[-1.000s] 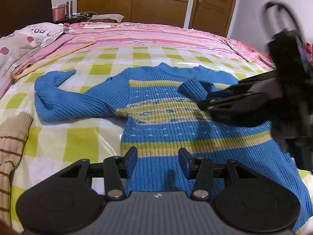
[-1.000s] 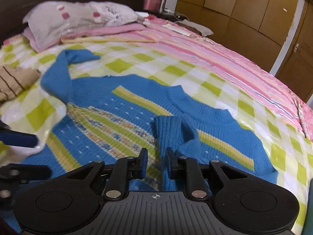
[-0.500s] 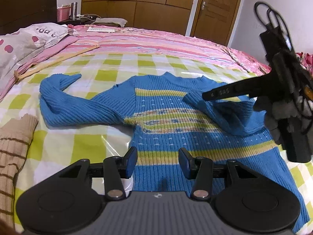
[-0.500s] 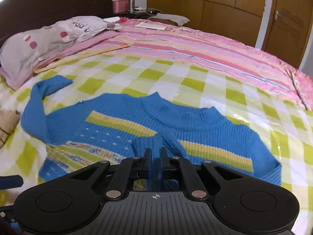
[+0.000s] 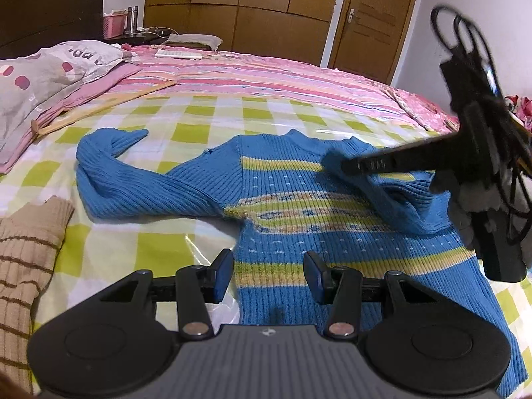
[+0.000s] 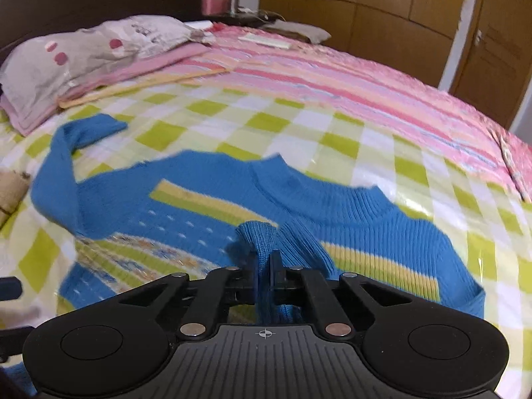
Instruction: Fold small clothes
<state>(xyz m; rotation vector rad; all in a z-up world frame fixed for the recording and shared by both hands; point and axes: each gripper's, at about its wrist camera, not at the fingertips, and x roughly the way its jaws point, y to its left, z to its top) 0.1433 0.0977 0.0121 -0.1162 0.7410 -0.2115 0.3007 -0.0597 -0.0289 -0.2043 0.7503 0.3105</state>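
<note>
A blue knitted sweater point(image 5: 292, 199) with yellow stripes lies face up on the checked bedspread, and it also shows in the right wrist view point(image 6: 206, 206). Its left sleeve point(image 5: 109, 173) lies spread out to the left. My right gripper point(image 6: 265, 266) is shut on the cuff of the right sleeve point(image 6: 259, 236) and holds it lifted over the chest; from the left wrist view it comes in from the right point(image 5: 345, 166). My left gripper point(image 5: 267, 274) is open and empty, hovering over the sweater's lower hem.
A tan striped garment point(image 5: 26, 246) lies at the left edge of the bed. A grey pillow point(image 5: 50, 69) and folded pink bedding point(image 5: 99, 86) sit at the far left. A pink striped blanket point(image 5: 282, 76) covers the far half. Wooden wardrobe doors point(image 5: 266, 6) stand behind.
My right gripper has shut on the right sleeve cuff and lifted it, carrying it up toward the collar. My left gripper has stayed open in place over the hem.
</note>
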